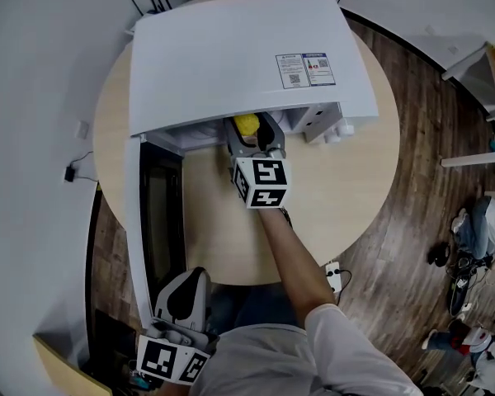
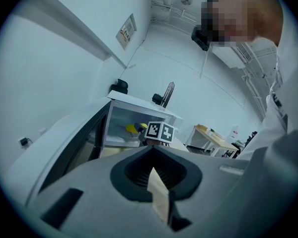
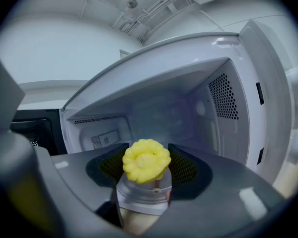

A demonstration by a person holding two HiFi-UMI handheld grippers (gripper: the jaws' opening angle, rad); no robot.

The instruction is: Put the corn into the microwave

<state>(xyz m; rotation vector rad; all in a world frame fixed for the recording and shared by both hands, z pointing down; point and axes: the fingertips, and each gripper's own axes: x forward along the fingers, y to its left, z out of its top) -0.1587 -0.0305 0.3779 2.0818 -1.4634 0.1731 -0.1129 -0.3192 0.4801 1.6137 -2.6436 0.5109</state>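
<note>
- White casing first: saw the microwave (image 1: 239,56) on the round table (image 1: 355,196), door (image 1: 136,221) swung wide.
- Found the right gripper (image 3: 147,166) at the cavity mouth, jaws clamped on the corn (image 3: 146,158), held end-on just inside the opening.
- Noted the left gripper (image 2: 156,182) low beside the door, jaws nearly together on nothing.
- Judged the step as insertion. Called next for reaching deeper, lowering to the cavity floor, then letting go.

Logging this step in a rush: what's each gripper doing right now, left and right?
Left gripper: jaws closed, nothing between them.
Right gripper: jaws closed on the corn, at the open microwave's mouth.
</note>
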